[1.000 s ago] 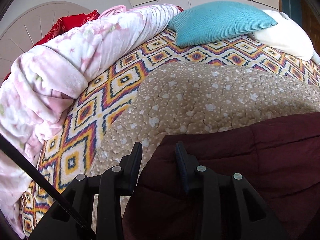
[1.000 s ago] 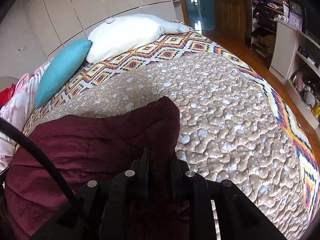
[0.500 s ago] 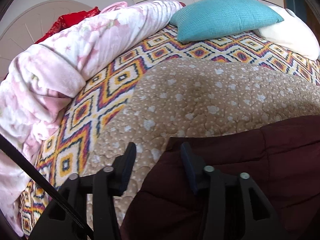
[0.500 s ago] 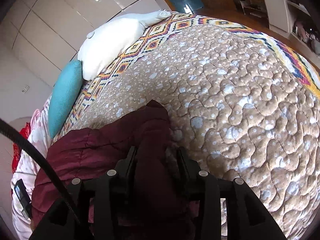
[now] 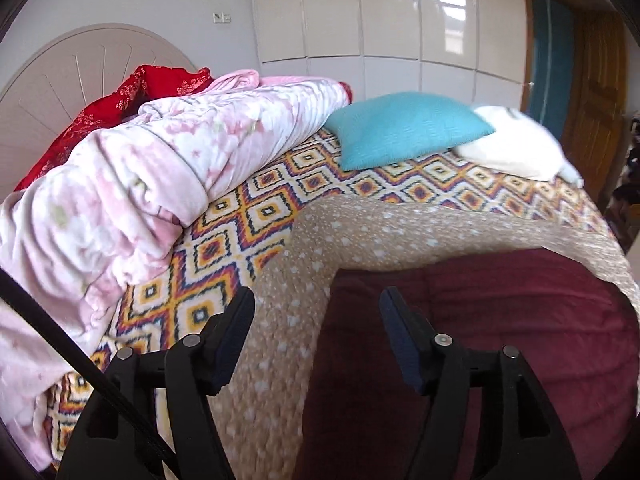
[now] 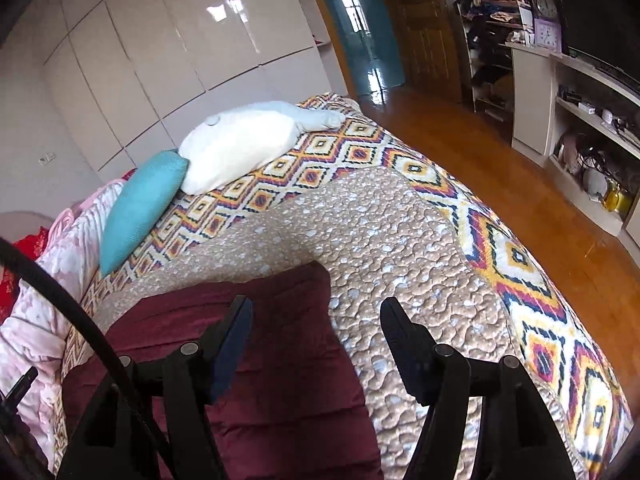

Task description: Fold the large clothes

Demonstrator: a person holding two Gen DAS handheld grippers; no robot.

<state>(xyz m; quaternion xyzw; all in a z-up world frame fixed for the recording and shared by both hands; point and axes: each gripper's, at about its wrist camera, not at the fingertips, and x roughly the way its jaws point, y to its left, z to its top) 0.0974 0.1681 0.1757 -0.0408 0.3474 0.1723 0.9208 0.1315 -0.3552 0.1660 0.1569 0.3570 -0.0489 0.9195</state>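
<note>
A dark maroon quilted garment [image 5: 500, 320] lies flat on the tan quilted blanket [image 5: 380, 236] on the bed. My left gripper [image 5: 316, 312] is open and empty, above the garment's left corner. In the right wrist view the garment [image 6: 256, 360] lies low left on the blanket [image 6: 400, 248]. My right gripper [image 6: 316, 320] is open and empty above the garment's right edge, touching nothing.
A rolled pink floral duvet [image 5: 132, 184] and red cloth [image 5: 120, 100] lie along the headboard side. A teal pillow [image 5: 404, 128] and a white pillow [image 6: 240, 144] sit at the far side. Wooden floor [image 6: 500, 152] and shelves [image 6: 580, 92] are to the right of the bed.
My right gripper opened and let go of the garment corner, which now lies flat. Both grippers opened wider and rose away from the garment.
</note>
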